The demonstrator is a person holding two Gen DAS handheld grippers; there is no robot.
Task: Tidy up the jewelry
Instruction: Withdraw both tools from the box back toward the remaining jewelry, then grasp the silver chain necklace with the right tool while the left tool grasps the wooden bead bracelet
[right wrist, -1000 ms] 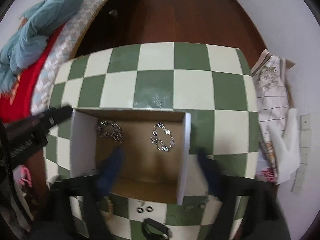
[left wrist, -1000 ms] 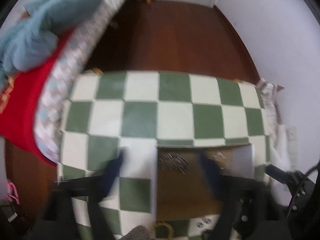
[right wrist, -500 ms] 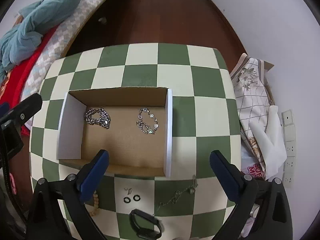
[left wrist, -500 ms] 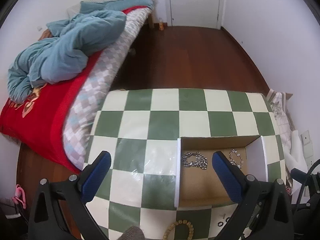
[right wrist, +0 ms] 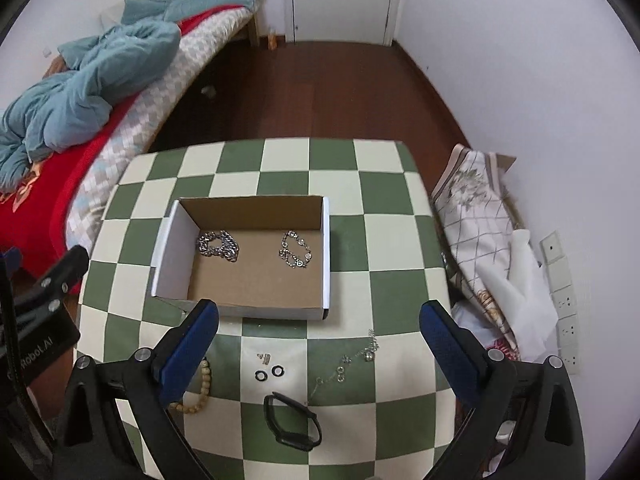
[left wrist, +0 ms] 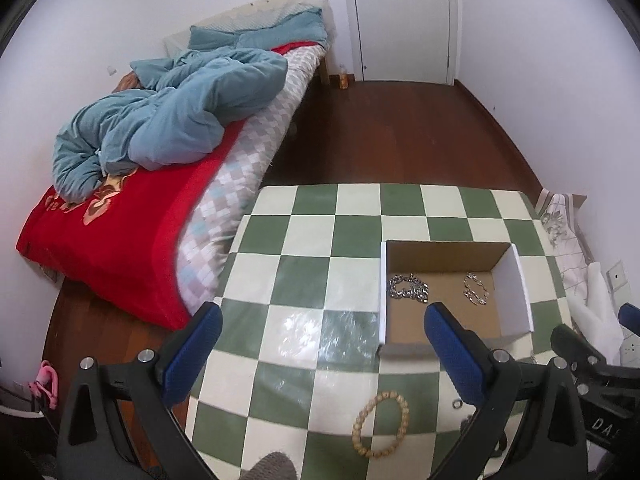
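An open cardboard box sits on the green-and-cream checked table. Inside lie a chunky silver chain and a thinner silver bracelet. In front of the box lie a wooden bead bracelet, two small black rings, a tiny earring, a thin silver chain and a black band. My left gripper and right gripper are open and empty, held above the table's near side.
A bed with a red cover and blue duvet stands left of the table. Patterned cloth and white fabric lie on the right by the wall. Wooden floor and a white door are beyond.
Both grippers have pulled back and up from the box, so more of the table, the room and the loose jewelry in front shows. The jewelry has not moved.
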